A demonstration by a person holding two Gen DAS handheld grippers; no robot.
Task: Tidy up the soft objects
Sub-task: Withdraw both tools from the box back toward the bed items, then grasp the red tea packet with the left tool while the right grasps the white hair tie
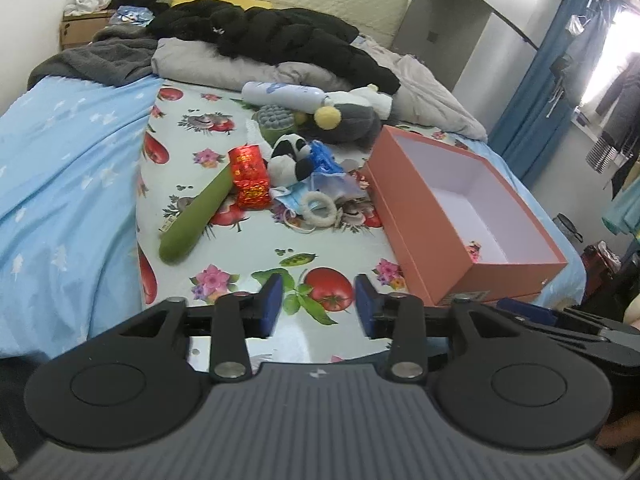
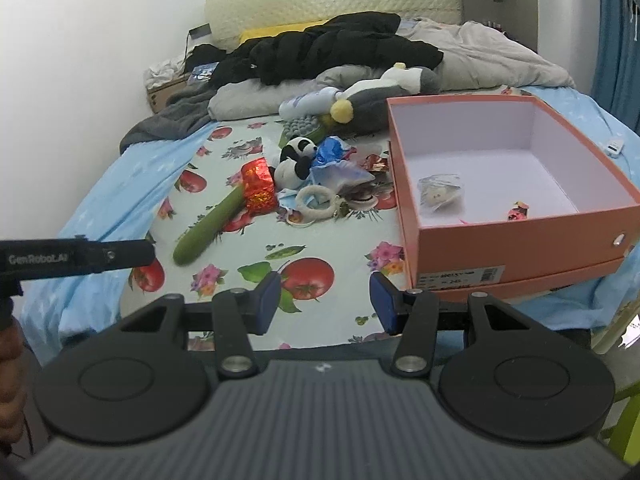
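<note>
A pile of small things lies on the fruit-print cloth (image 1: 224, 264): a green plush cucumber (image 1: 196, 216), a red foil packet (image 1: 250, 178), a panda plush (image 1: 288, 158), a white fluffy ring (image 1: 319, 209) and a blue bag (image 1: 326, 160). A grey penguin plush (image 1: 352, 120) lies behind them. To the right stands an open orange box (image 2: 500, 240) holding a small clear bag (image 2: 438, 192) and a tiny pink item (image 2: 518, 212). My left gripper (image 1: 318, 304) hovers open over the cloth's near end, nothing between its fingers. My right gripper (image 2: 324, 300) is open and empty too, left of the box's near corner.
Black jackets (image 1: 280, 36), grey bedding (image 1: 224, 66) and a white bottle (image 1: 280, 94) crowd the head of the bed. A light blue sheet (image 1: 68, 168) covers the left side. Blue curtains (image 1: 552, 76) and hanging clothes are to the right. The left gripper's body (image 2: 80, 258) shows at the right view's left edge.
</note>
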